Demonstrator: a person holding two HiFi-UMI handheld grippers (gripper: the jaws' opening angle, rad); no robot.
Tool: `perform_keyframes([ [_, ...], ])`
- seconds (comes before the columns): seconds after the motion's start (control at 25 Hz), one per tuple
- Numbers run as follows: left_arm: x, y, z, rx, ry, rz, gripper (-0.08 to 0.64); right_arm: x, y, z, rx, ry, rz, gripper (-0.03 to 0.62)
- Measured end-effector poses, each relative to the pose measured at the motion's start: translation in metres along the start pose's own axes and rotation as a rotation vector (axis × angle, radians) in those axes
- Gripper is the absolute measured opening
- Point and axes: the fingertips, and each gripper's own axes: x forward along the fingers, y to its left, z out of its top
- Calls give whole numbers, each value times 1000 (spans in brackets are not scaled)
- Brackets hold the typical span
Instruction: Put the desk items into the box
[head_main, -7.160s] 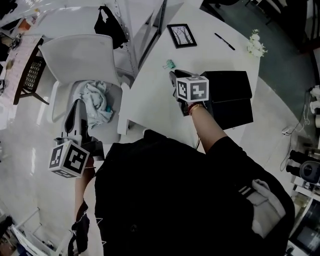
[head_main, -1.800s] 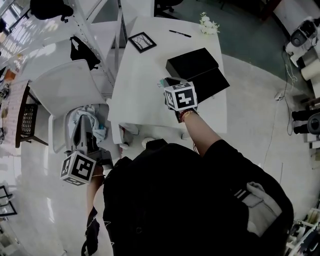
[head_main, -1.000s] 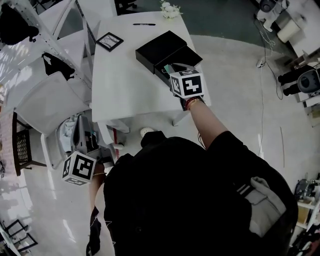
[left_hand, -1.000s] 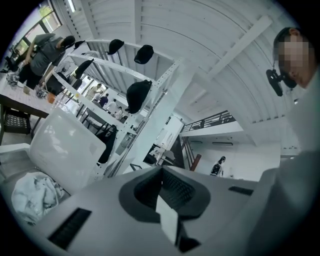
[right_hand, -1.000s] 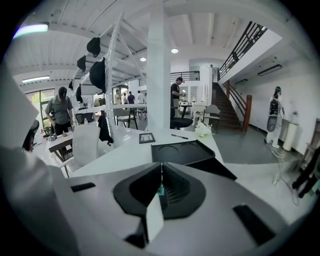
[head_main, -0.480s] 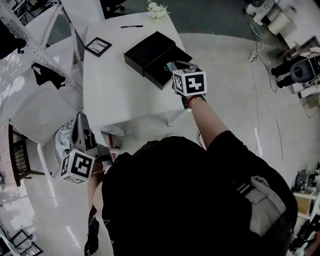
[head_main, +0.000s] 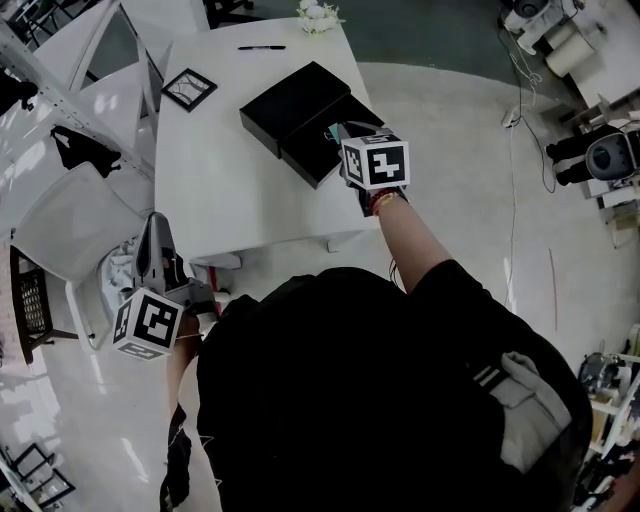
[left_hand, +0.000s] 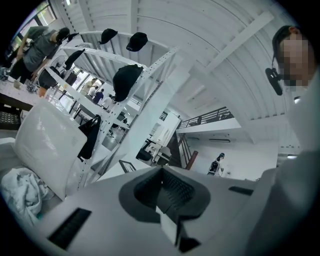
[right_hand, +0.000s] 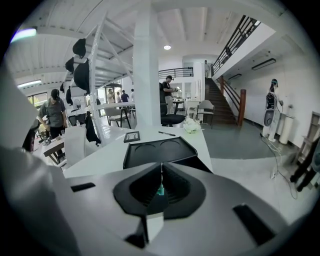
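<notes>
A black box (head_main: 322, 152) stands open on the white desk (head_main: 230, 190), its lid (head_main: 288, 104) lying beside it. My right gripper (head_main: 343, 134) hovers over the box's near right corner, shut on a small teal binder clip (head_main: 332, 133). In the right gripper view the teal clip (right_hand: 160, 190) shows pinched between the closed jaws of the right gripper (right_hand: 161, 172), with the lid (right_hand: 159, 152) ahead. My left gripper (head_main: 156, 228) hangs low off the desk's left side, above a chair. In its own view the left gripper (left_hand: 161, 175) is shut with nothing in it.
At the desk's far end lie a black picture frame (head_main: 189, 88), a pen (head_main: 262, 47) and white flowers (head_main: 318, 15). A white chair (head_main: 62, 222) holding a crumpled cloth (head_main: 118, 272) stands left of the desk. People and more desks fill the background.
My right gripper picked the teal clip up from the desk and carried it rightward to the open box. The left gripper stayed down by the chair. The head view swung round.
</notes>
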Motion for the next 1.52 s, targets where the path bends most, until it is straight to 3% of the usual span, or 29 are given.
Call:
perform_keyframes([
  [0.36,17,-16,0,13,-21,43,11,32,-8,-6,-2,78,85,11],
  [0.64,6,-6,3,5,-48,136,11,55,-1,-14,-46,156,157,11],
  [1.52,-23,-3,-6,1,-92,253,11,82,8,-48,-149,294,247,12],
])
